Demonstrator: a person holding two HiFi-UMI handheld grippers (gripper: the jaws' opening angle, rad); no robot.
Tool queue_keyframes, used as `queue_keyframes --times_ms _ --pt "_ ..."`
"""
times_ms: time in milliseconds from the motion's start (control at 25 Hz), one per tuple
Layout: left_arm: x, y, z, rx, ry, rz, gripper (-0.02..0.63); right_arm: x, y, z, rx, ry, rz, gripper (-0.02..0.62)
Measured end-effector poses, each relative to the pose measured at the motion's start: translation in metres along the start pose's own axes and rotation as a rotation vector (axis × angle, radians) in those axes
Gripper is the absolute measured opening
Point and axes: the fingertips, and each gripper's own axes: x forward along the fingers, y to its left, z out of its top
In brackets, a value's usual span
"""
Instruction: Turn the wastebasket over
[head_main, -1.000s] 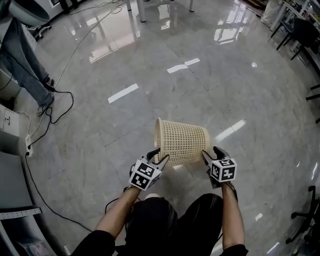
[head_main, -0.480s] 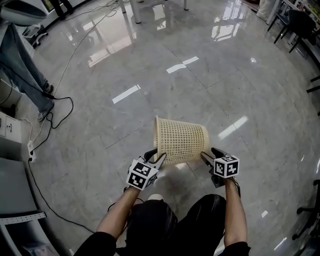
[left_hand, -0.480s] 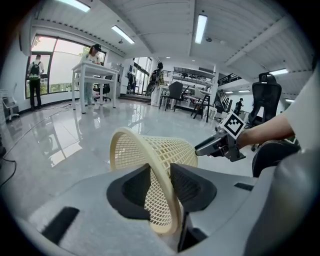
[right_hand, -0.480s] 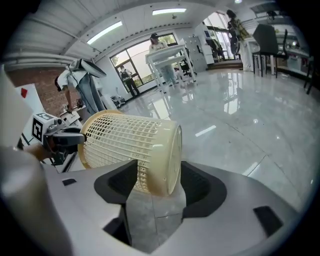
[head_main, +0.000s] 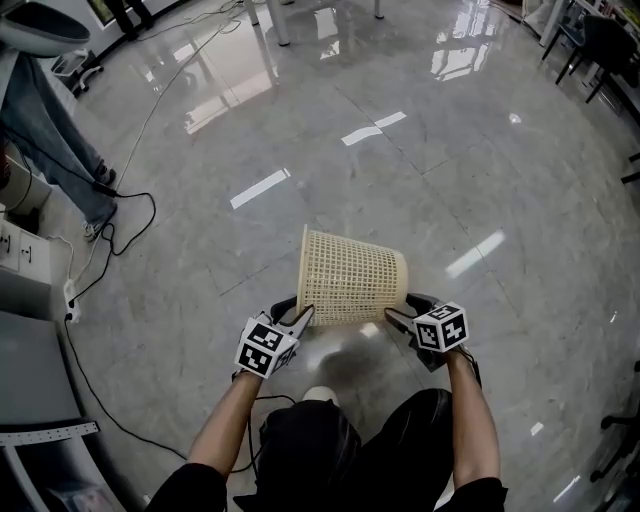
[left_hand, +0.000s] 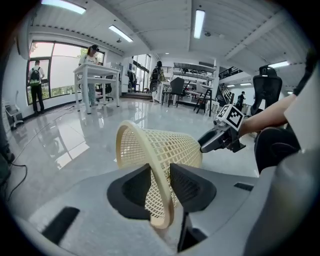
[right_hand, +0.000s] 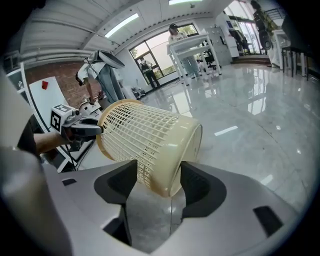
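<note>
A cream mesh wastebasket lies on its side, mouth to the left, with its shadow on the glossy floor just below it. My left gripper is at the mouth. Its jaws have just been closing, and in the left gripper view they pinch the rim of the wastebasket. My right gripper is at the solid base. In the right gripper view its jaws have just been opening and stand wide, with the lower edge of the wastebasket dipping between them.
Black cables and a power strip trail over the floor at the left, near a person's legs. Table legs stand at the far end and chairs at the far right. My own legs are right below the wastebasket.
The wastebasket and both grippers have shifted a little to the left in the head view. The left jaws have narrowed onto the rim.
</note>
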Motion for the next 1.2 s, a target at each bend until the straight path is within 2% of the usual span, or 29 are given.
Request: queue_keyframes --times_ms 200,320,400,600,760,960,1000,1040,1120,1200 --pt "0.001 0.002 0.000 -0.007 -0.022 0.021 0.123 -0.004 0.000 0.008 -0.031 -0.005 -0.055 0.256" --pt "0.005 -0.002 0.006 -0.054 -0.065 0.006 0.124 -0.031 -0.003 0.036 0.057 -0.155 -0.042 0.256" --pt "0.011 -0.006 0.011 -0.107 -0.100 -0.020 0.127 -0.054 -0.005 0.059 0.064 -0.244 -0.060 0.256" --pt "0.034 -0.021 0.015 -0.236 -0.146 -0.095 0.141 -0.102 -0.001 0.102 -0.044 -0.345 -0.131 0.256" --pt "0.059 -0.044 0.002 -0.228 -0.089 -0.154 0.164 -0.129 0.010 0.125 -0.107 -0.397 -0.154 0.255" --pt "0.079 -0.044 -0.023 -0.282 -0.038 -0.134 0.183 -0.123 0.036 0.134 -0.244 -0.364 -0.189 0.249" --pt "0.079 -0.040 -0.027 -0.298 -0.039 -0.126 0.186 -0.119 0.039 0.134 -0.271 -0.360 -0.210 0.239" --pt "0.078 -0.035 -0.032 -0.315 -0.044 -0.119 0.189 -0.116 0.042 0.135 -0.295 -0.360 -0.233 0.202" --pt "0.073 -0.025 -0.045 -0.317 -0.044 -0.094 0.190 -0.109 0.048 0.137 -0.339 -0.365 -0.271 0.091" --pt "0.067 -0.019 -0.058 -0.282 -0.030 -0.068 0.190 -0.102 0.056 0.140 -0.386 -0.366 -0.286 0.091"
